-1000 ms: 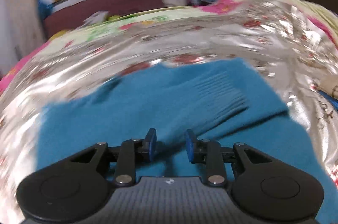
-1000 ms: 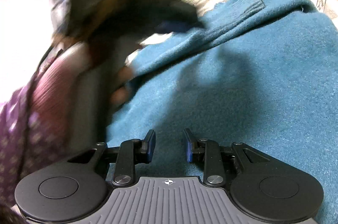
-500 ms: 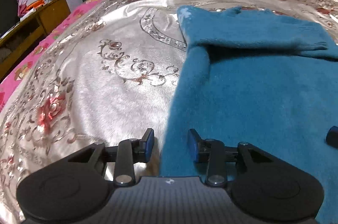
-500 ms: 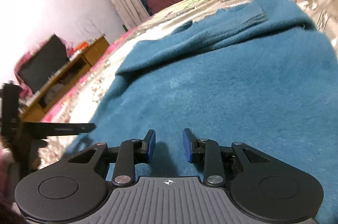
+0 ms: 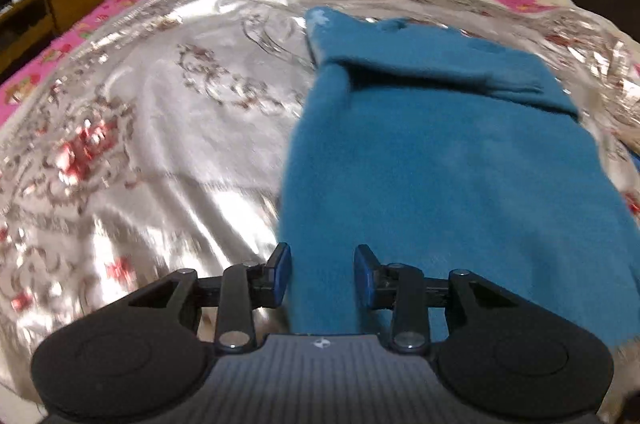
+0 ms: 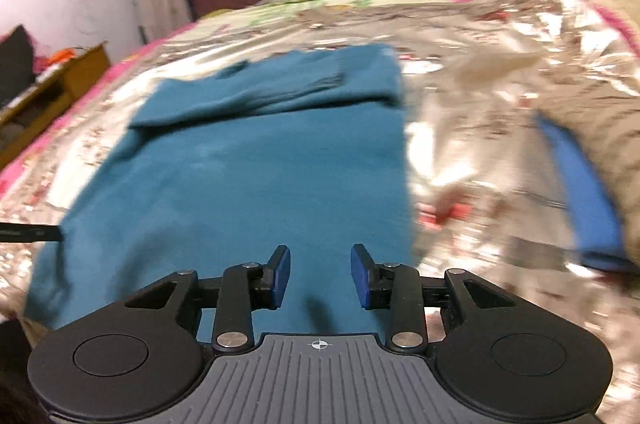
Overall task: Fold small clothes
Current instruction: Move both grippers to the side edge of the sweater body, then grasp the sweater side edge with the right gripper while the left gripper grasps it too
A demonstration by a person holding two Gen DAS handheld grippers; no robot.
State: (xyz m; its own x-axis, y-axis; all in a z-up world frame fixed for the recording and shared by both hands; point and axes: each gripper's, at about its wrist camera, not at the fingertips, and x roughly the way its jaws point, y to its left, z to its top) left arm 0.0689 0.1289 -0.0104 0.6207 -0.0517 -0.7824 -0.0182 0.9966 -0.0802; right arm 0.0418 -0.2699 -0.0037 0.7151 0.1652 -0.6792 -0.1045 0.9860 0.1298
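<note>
Now that your left claw (image 5: 322, 274) has swung to the near left edge of the blue sweater (image 5: 440, 159) on the bed (image 5: 160, 143), part-open and empty, while your right claw (image 6: 320, 272), empty, widens over its near right edge, the sleeve fold looks finished.

No text, label, brand name or number can be read in either wrist view. The only sign is a small white crosshair mark, a circle cut by a cross, printed at the middle of the top edge of the ribbed grey body of the left gripper (image 5: 322, 271) and likewise of the right gripper (image 6: 320, 272). It carries no letters.
</note>
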